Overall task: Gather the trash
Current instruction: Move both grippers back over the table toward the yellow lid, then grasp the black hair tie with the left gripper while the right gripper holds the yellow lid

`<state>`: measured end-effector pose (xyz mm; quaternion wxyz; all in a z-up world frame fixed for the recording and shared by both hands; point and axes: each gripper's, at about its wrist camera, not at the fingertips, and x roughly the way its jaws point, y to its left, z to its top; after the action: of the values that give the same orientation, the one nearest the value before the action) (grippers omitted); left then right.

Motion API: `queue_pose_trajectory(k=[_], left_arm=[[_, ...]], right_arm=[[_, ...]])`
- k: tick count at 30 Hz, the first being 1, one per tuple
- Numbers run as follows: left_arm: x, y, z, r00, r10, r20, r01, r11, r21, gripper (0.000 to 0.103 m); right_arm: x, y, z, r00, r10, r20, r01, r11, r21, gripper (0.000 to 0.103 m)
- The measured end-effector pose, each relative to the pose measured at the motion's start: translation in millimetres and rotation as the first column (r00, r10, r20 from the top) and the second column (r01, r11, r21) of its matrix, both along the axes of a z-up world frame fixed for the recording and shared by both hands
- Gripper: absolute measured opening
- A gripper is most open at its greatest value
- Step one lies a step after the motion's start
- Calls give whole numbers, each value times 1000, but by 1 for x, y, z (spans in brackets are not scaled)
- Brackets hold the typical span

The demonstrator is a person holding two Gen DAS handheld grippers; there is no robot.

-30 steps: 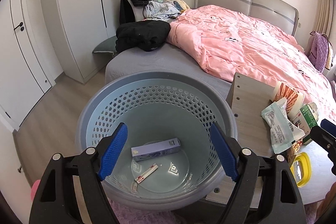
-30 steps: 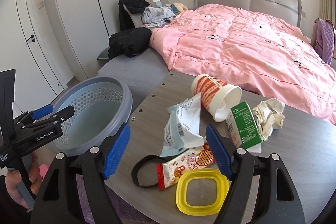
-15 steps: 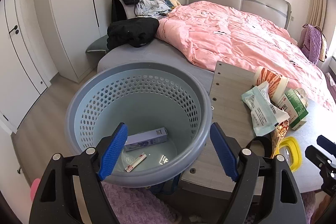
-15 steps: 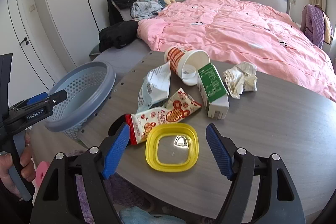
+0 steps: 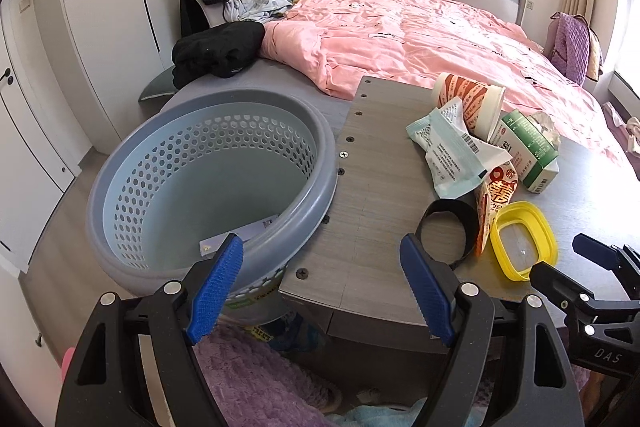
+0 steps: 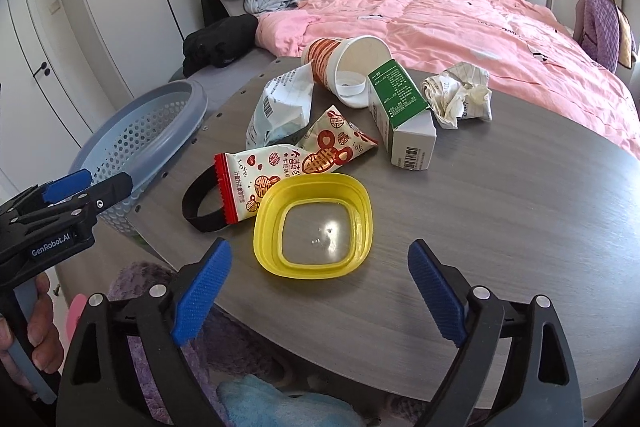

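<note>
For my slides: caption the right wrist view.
Open right gripper nears yellow lid among table trash.

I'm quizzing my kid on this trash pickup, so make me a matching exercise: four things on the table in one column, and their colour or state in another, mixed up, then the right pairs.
Things:
1. paper cup
2. lid
3. carton
4. paper ball

Descriptions:
A. crumpled, at the far side of the pile
B. yellow, nearest the right gripper
C. lying on its side, mouth open toward the camera
D. green and white, barcode on its end

Pairs: 1-C, 2-B, 3-D, 4-A
</note>
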<state>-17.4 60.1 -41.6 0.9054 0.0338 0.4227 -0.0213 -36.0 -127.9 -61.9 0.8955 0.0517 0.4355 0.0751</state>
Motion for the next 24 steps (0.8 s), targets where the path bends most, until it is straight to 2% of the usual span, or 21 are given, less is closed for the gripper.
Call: queue_pose_trajectory(k=[15,18,22,24], left_arm=[[1,-7,-8,1000,-6,-25,6,1000,-8,77],[1,-8,-9,1000,-9,-25,9,1000,-5,77],[3,-7,-11,999,-11,-34,11,1000,-9,77],[3,-7,-12,999,-16,-37,16,1000,-11,77]], right_arm=[[22,18,-21,999,-12,-45,8,997,-82,91],[24,21,-22,999,-16,-41,12,995,-103,86],[25,24,-20,999,-8,-31,4,992,-123,69],[24,23,-20,999,-5,-32,2,994,-109,68]])
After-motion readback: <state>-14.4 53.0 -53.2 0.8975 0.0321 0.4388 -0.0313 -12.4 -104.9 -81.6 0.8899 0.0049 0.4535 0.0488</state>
